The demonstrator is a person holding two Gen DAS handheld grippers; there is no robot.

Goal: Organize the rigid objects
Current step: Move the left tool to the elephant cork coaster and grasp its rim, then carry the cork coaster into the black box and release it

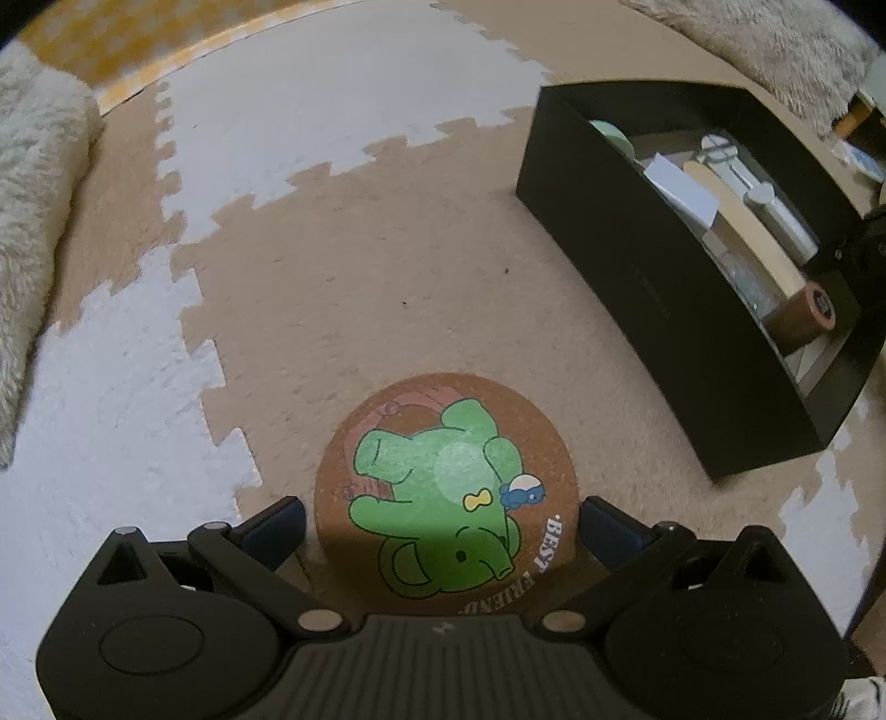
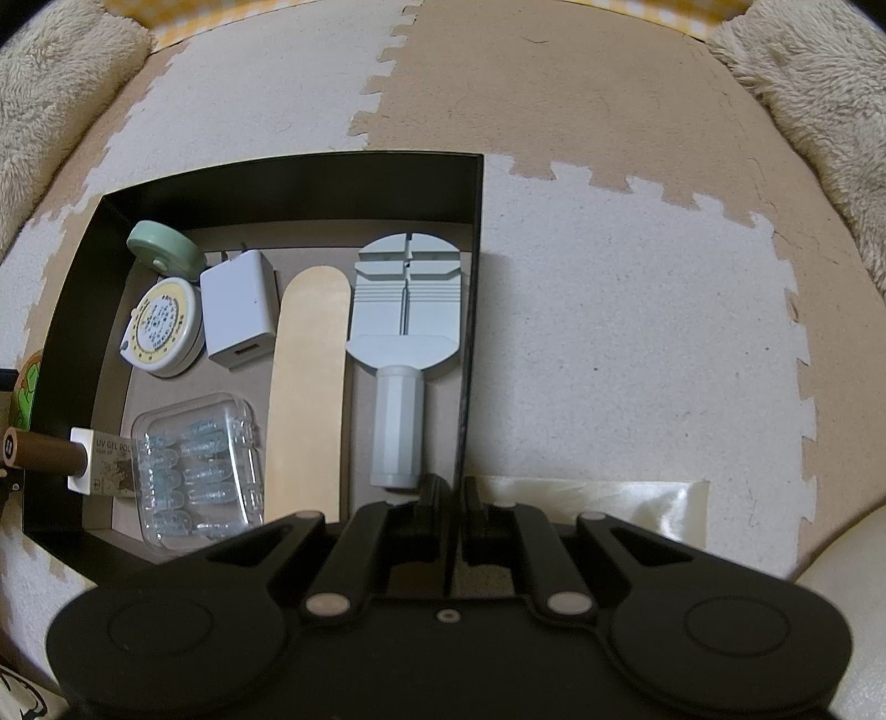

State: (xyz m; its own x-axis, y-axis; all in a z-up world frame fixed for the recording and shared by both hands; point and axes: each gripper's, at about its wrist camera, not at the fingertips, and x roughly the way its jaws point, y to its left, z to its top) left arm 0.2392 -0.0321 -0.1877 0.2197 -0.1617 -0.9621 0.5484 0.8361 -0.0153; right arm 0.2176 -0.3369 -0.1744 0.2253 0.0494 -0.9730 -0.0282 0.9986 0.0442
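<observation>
In the left wrist view my left gripper (image 1: 443, 520) holds a round cork coaster (image 1: 446, 487) with a green elephant print between its fingers, above the foam mat. The black box (image 1: 653, 310) stands to the right of it. In the right wrist view my right gripper (image 2: 449, 493) is shut on the right wall of the black box (image 2: 468, 343). Inside lie a grey watch tool (image 2: 404, 327), a wooden stick (image 2: 310, 387), a white charger (image 2: 238, 315), a tape measure (image 2: 163, 327), a green round case (image 2: 163, 243), a clear plastic case (image 2: 196, 471) and a brown bottle (image 2: 47, 451).
Beige and white puzzle foam mats (image 1: 343, 266) cover the floor. Fluffy cream cushions lie at the left (image 1: 27, 221) and top right (image 1: 775, 44). A shiny cream cloth (image 2: 609, 504) lies beside the box near my right gripper.
</observation>
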